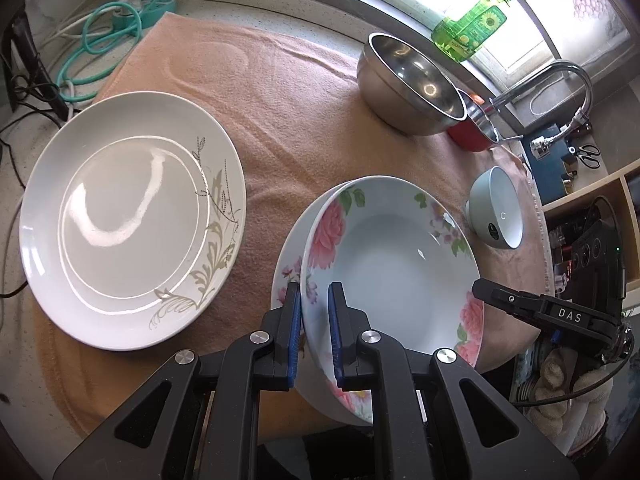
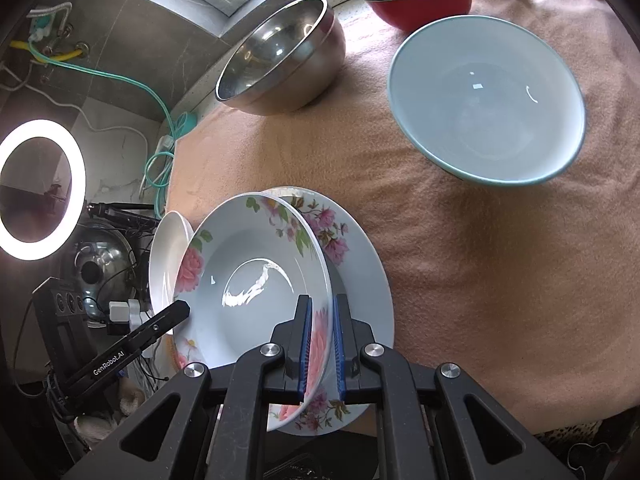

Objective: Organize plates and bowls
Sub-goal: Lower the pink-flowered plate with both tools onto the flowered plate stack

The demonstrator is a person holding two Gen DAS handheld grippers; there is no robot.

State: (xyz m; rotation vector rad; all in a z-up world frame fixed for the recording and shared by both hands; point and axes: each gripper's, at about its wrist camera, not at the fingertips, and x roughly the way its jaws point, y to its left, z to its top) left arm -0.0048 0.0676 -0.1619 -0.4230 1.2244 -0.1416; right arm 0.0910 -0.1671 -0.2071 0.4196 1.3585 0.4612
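A deep pink-flowered plate (image 1: 400, 264) is held tilted over a flatter flowered plate (image 1: 286, 280) on the pink towel. My left gripper (image 1: 315, 300) is shut on the deep plate's left rim. My right gripper (image 2: 322, 312) is shut on the opposite rim of the same plate (image 2: 256, 280), with the flatter plate (image 2: 360, 248) beneath. A large white plate with a grey-green leaf pattern (image 1: 132, 220) lies to the left. A pale blue-green bowl (image 2: 486, 98) sits upright on the towel; it also shows in the left wrist view (image 1: 498, 208).
A steel bowl (image 1: 412, 84) and a red bowl (image 1: 474, 128) stand at the back of the towel (image 1: 288, 92). A green soap bottle (image 1: 472, 24) and a tap (image 1: 560, 88) are behind them. A teal cable and power strip (image 1: 132, 12) lie at the back left.
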